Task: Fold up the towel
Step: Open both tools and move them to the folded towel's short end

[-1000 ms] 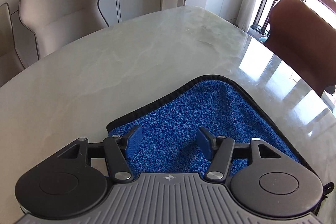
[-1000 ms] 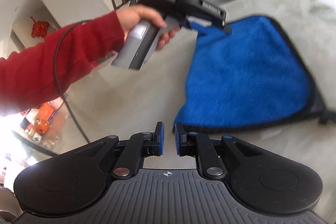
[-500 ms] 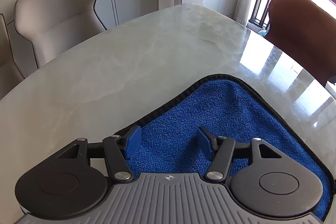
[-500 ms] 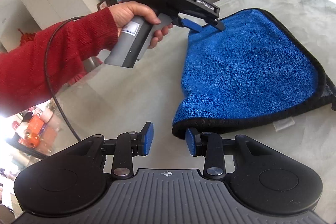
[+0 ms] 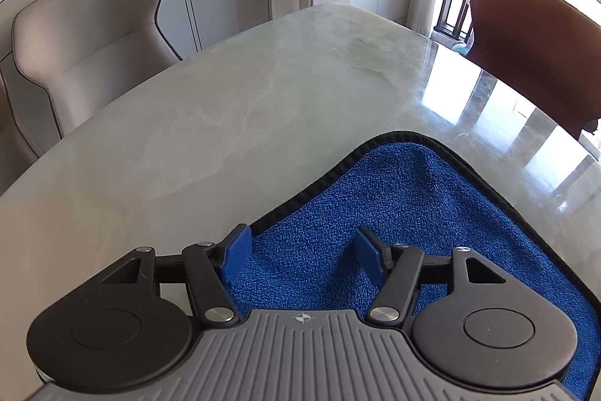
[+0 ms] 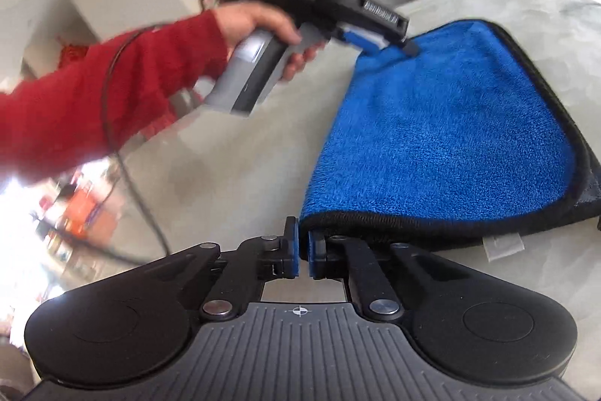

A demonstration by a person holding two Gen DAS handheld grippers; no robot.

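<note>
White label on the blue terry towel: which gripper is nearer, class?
Right. The right gripper sits beside the label; the left gripper, jaws opening with the towel between them, is at its far corner.

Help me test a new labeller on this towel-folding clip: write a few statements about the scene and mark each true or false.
1. The towel is blue with a black border. True.
2. The left gripper has its jaws shut. False: they stand open over the towel.
3. The towel lies on a pale, marble-look table. True.
4. The towel is spread out in a single layer. False: it is folded over, with a rounded fold along one side and a lower layer showing at the opposite edge.
5. The person's sleeve is green. False: it is red.
</note>
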